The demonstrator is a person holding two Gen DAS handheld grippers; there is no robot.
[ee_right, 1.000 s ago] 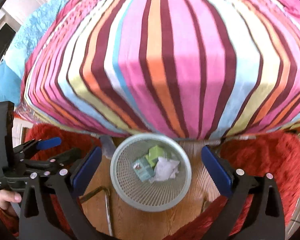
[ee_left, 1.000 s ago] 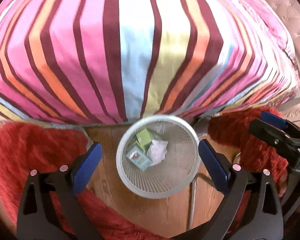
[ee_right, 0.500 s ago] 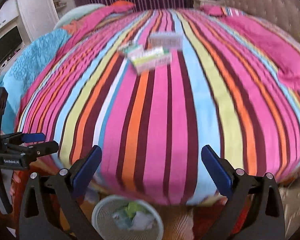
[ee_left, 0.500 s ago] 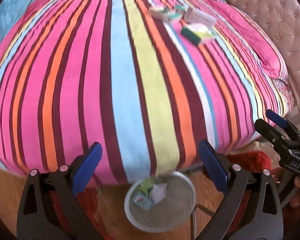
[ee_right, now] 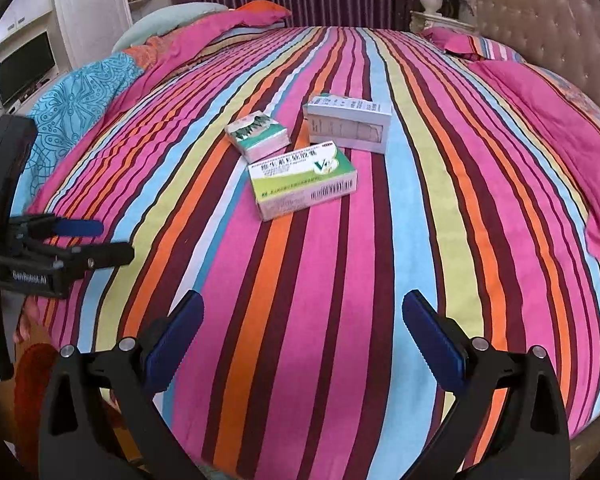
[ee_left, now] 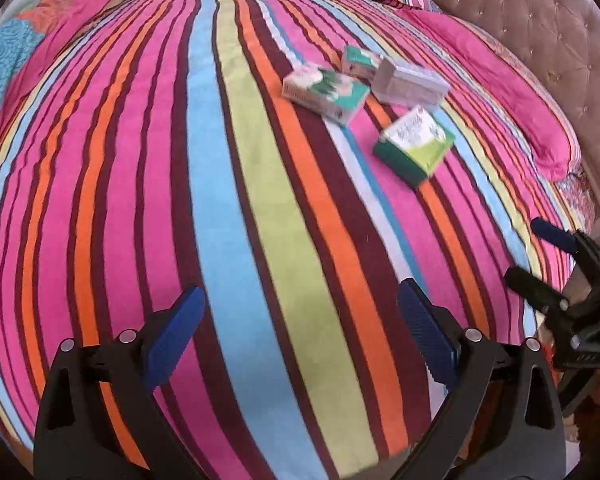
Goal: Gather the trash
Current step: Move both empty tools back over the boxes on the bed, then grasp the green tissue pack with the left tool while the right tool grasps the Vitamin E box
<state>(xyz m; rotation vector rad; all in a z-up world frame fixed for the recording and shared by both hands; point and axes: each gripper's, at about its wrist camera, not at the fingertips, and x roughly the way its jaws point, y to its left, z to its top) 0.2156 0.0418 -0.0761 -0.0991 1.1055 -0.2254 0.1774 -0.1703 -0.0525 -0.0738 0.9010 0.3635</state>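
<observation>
Several small cardboard boxes lie together on the striped bedspread (ee_left: 228, 200). In the left wrist view there is a green and white box (ee_left: 414, 144), a teal and white box (ee_left: 326, 92), a grey box (ee_left: 410, 82) and a small teal box (ee_left: 358, 62) behind them. The right wrist view shows the green box (ee_right: 302, 180) nearest, the teal box (ee_right: 258, 134) and the grey box (ee_right: 348, 122). My left gripper (ee_left: 300, 316) is open and empty over the bed's near edge. My right gripper (ee_right: 300, 320) is also open and empty, well short of the boxes.
A pink pillow (ee_right: 552, 128) lies on the right side of the bed, before a tufted headboard (ee_right: 540, 12). A blue and pink quilt (ee_right: 100, 80) is bunched at the far left. A TV (ee_right: 22, 66) and white cupboards stand beyond it. Red rug (ee_right: 32, 380) shows at lower left.
Both views have swung up from the mesh bin on the floor to the top of the bed. The bin has left both views and the boxes have come in.
</observation>
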